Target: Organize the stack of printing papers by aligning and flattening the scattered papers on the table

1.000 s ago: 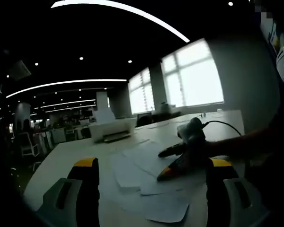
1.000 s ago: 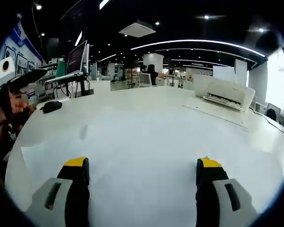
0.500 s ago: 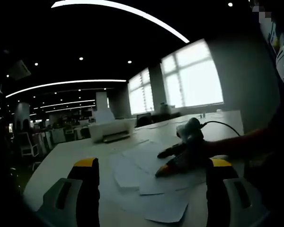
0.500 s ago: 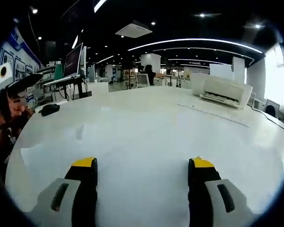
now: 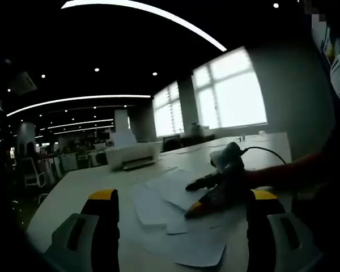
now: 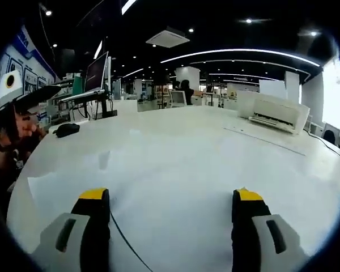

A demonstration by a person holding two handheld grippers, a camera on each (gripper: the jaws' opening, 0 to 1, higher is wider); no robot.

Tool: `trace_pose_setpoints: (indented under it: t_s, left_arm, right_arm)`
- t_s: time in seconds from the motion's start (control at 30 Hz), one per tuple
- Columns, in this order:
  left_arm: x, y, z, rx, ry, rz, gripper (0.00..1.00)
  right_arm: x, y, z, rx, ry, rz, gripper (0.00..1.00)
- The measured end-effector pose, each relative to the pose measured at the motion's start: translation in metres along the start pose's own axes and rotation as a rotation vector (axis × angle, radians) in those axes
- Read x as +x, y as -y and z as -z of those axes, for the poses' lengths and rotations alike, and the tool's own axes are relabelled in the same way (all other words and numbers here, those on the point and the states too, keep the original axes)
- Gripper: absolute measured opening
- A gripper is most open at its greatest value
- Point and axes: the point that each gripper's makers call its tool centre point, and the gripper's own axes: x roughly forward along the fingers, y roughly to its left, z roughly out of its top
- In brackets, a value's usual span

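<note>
A dim office with a white table holding scattered papers. The left gripper has its jaws wide apart. The right gripper rests its tips seemingly on the papers. A printer sits beyond.

The tabletop looked smooth, white and faintly glossy, catching soft reflections. The papers were thin, matt white sheets. The printer had a smooth white plastic shell. Both grippers' fingers appeared as matt black plastic with yellow tips.
</note>
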Motion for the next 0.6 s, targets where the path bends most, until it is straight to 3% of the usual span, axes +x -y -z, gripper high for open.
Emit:
trace_pose_setpoints:
  t_s: [0.07,0.27,0.6]
  left_arm:
    - [0.000,0.001,0.000,0.001,0.000,-0.001,0.96]
    - [-0.001,0.000,-0.002,-0.002,0.006,-0.001,0.96]
    - [-0.001,0.000,-0.004,-0.002,0.011,0.001,0.96]
  right_arm:
    - [-0.001,0.003,0.000,0.003,-0.003,0.005,0.79]
    - [-0.007,0.009,0.000,0.008,-0.013,0.020,0.55]
    - [-0.015,0.031,0.000,-0.024,-0.013,0.050,0.39]
